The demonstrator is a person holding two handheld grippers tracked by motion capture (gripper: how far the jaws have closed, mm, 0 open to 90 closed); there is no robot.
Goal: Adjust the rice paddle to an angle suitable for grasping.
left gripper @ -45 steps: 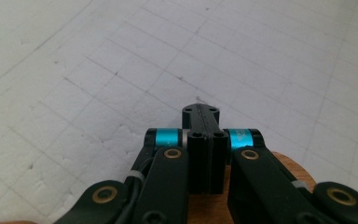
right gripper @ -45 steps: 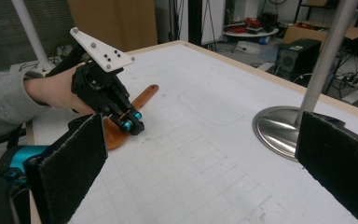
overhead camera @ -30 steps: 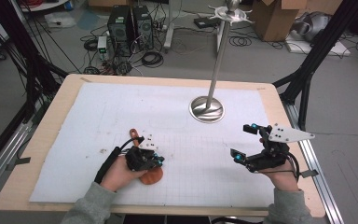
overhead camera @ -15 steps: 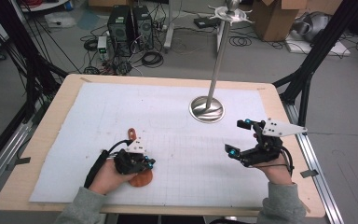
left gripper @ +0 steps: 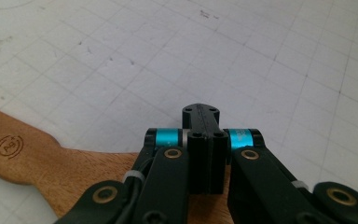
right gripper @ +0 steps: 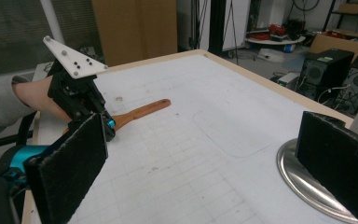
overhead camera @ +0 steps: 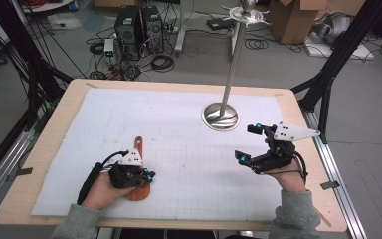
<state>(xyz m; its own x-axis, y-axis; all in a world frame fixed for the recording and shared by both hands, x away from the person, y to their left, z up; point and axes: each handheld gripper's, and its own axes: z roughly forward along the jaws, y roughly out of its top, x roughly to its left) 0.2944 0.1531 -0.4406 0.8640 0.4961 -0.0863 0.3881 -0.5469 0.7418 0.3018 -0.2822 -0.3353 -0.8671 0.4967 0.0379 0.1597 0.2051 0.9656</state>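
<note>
The wooden spatula (overhead camera: 138,167) lies flat on the white gridded mat (overhead camera: 179,129), near the front edge of the desk (overhead camera: 69,99) and toward its front-left corner. Its long axis runs roughly front to back: the slim handle points away toward the far edge, and the broad blade sits nearest the person, under the left hand. The left tongs (overhead camera: 146,175) are right on top of that blade end, jaws pressed together. In the left gripper view they (left gripper: 200,121) are shut tight, tips meeting, with the spatula (left gripper: 51,163) passing beneath and behind them and its stamped end running off to the side; I can't tell whether any wood is actually pinched, and it looks more as if the closed tips rest on or just above the blade. The right tongs (overhead camera: 251,144) hang well apart, over the front-right part of the desk, jaws spread wide with nothing between them, just in front of the round steel base of the upright stand (overhead camera: 221,116). From the right gripper view the spatula (right gripper: 140,111) lies across the mat beyond the left tongs (right gripper: 105,122), handle aimed toward the far side. So the left hand is by far the nearer, and any grip on the handle, I'd judge, means sliding away from the person along that axis.
</note>
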